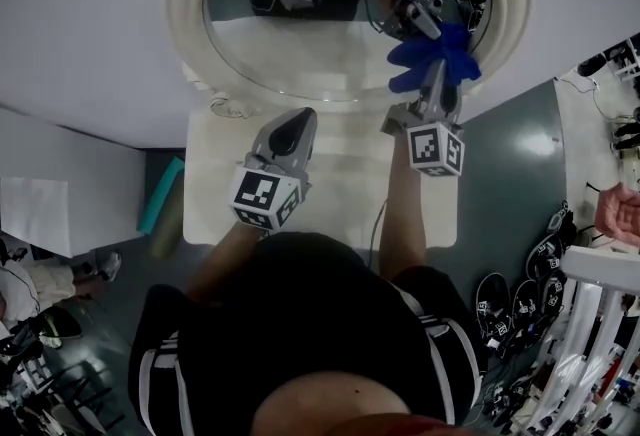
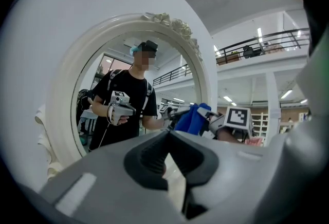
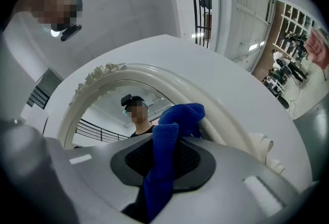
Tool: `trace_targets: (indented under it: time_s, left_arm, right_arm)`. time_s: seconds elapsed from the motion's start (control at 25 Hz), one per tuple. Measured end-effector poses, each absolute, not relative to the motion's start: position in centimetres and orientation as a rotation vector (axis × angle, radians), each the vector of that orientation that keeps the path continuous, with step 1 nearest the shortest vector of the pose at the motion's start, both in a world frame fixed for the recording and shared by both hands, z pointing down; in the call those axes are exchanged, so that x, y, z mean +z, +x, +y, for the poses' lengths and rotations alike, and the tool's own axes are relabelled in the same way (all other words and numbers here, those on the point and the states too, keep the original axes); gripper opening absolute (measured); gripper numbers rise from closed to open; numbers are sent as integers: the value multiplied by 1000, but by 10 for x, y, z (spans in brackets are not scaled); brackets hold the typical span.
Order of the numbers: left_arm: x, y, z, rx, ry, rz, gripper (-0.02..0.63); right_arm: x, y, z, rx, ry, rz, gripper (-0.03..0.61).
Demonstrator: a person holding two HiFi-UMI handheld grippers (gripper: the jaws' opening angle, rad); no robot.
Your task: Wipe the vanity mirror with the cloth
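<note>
The vanity mirror point(image 1: 340, 54) is oval with an ornate white frame point(image 1: 188, 14) and stands at the far side of a white table point(image 1: 330, 184). My right gripper point(image 1: 437, 74) is shut on a blue cloth point(image 1: 435, 52), which is pressed against the lower right part of the glass. The right gripper view has the cloth point(image 3: 167, 161) clamped between the jaws, bunched at the mirror frame point(image 3: 154, 76). My left gripper point(image 1: 296, 120) hovers over the table in front of the mirror's lower left, jaws together and holding nothing. The left gripper view faces the mirror point(image 2: 128, 94) and also catches the cloth point(image 2: 195, 119).
A grey wall stands behind the mirror. Left of the table lie a teal roll point(image 1: 160, 196) and clutter on the floor. At the right are several dark shoes point(image 1: 520, 299), a white rack point(image 1: 600, 324) and another person's hand point(image 1: 620, 214).
</note>
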State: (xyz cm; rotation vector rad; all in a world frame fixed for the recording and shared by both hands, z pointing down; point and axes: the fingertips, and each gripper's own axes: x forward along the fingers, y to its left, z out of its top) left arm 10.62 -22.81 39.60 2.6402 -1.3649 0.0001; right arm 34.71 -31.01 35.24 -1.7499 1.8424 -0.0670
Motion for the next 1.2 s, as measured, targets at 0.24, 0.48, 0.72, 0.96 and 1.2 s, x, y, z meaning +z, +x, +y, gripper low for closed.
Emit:
trace_targets:
  time_s: [0.24, 0.48, 0.72, 0.96, 1.2]
  left_arm:
    - [398, 105, -234, -8, 2626, -1370, 11]
    - [400, 102, -231, -19, 2625, -1358, 11]
    - [401, 100, -229, -28, 2628, -1345, 11]
    - [399, 94, -227, -47, 2625, -1343, 11]
    - [400, 86, -225, -68, 2615, -1349, 11]
  right_arm:
    - [348, 349, -317, -62, -1724, 1832, 74]
    - [345, 348, -316, -56, -1693, 1827, 74]
    - [321, 350, -316, 4, -1662, 1825, 74]
    - [297, 348, -316, 51, -1651, 1827, 74]
    - [273, 343, -317, 104, -1633, 1839, 74]
